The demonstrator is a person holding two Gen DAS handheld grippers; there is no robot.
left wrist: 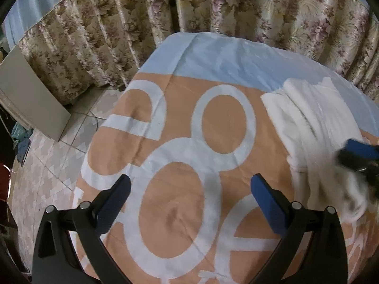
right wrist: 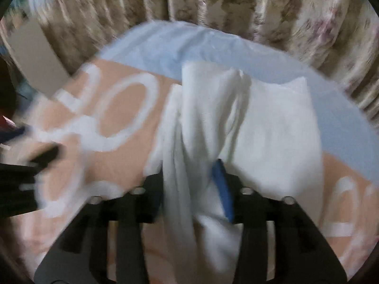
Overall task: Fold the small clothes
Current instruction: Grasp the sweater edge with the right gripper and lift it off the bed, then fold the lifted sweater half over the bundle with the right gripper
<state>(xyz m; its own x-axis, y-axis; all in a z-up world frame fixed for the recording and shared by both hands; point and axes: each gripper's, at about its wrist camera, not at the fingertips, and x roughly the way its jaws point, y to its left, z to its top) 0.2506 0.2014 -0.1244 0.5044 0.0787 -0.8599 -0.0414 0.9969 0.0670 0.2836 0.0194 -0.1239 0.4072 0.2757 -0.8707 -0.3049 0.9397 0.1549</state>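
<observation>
**Right gripper holding the white garment while the left waits empty**

Nearest the right wrist camera, the right gripper [right wrist: 191, 179] is pinching a bunched fold of the white garment [right wrist: 260, 127]; its blue pad [right wrist: 222, 189] is showing against the cloth and the jaws are drawn close together around it. The picture is blurred, so how much fabric is caught cannot be told. From the pinch, the garment is running away from the gripper toward the far side of the bed, its long axis roughly along the fingers, with a flatter panel lying to the right.

In the left wrist view, the left gripper [left wrist: 189, 201] is hanging wide apart with nothing between its fingers, over the peach-and-white printed bedsheet [left wrist: 175, 189]. The garment is lying off to its right, well apart from its fingertips, with the right gripper at its near end.

Farther back, the sheet is turning pale blue, and a floral curtain [left wrist: 213, 7] is hanging behind the bed.

The right hand is plainly the nearer one; the left would probably have to cross rightward to take a free edge.
</observation>
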